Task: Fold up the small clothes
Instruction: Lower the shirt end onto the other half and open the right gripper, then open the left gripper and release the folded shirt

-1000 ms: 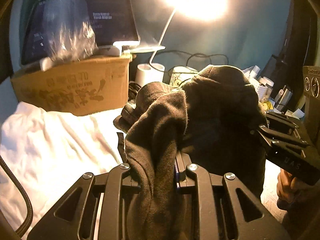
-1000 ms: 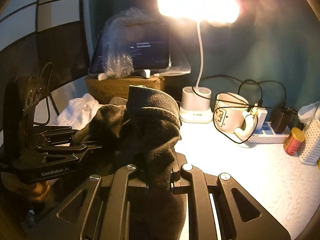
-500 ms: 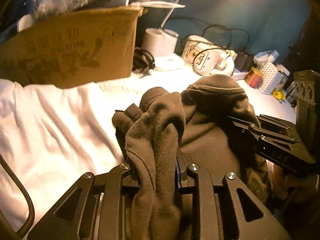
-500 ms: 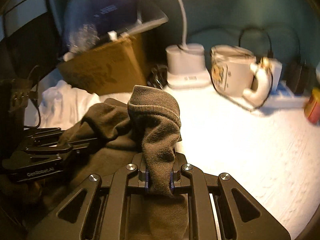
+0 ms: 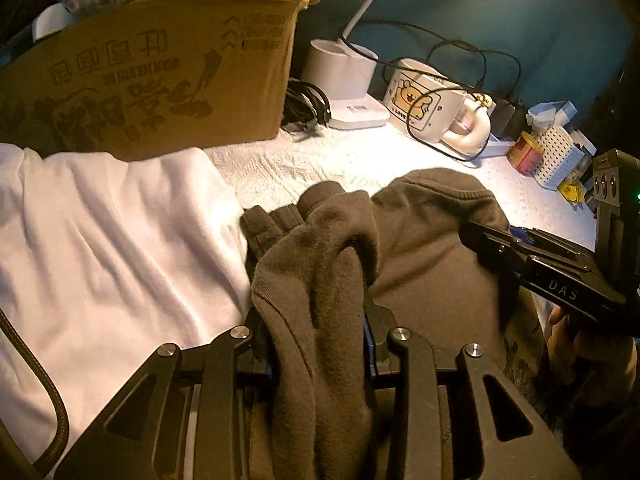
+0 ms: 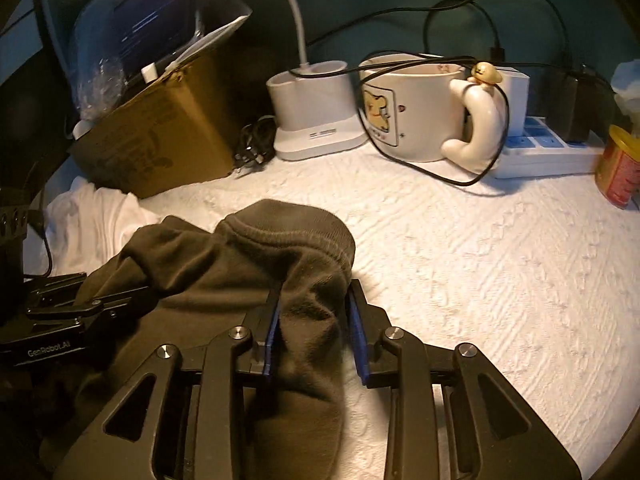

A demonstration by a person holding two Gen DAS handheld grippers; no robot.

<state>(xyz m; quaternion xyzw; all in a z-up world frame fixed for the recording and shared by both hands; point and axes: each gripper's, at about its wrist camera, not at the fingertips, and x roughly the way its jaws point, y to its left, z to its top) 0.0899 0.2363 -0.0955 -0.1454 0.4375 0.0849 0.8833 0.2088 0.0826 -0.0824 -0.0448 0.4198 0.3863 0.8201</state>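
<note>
Left wrist view: dark brown knit garment (image 5: 432, 248) lies on the white textured table cover (image 5: 320, 160), beside a white cloth (image 5: 112, 240). A bunched fold runs lengthwise between the left gripper (image 5: 320, 320) jaws, which have just been opening; whether pads press, can't tell.

Right wrist view: right gripper (image 6: 314, 316) angled down, jaws just been opening, now apart w/ garment's ribbed edge loose between them.
</note>
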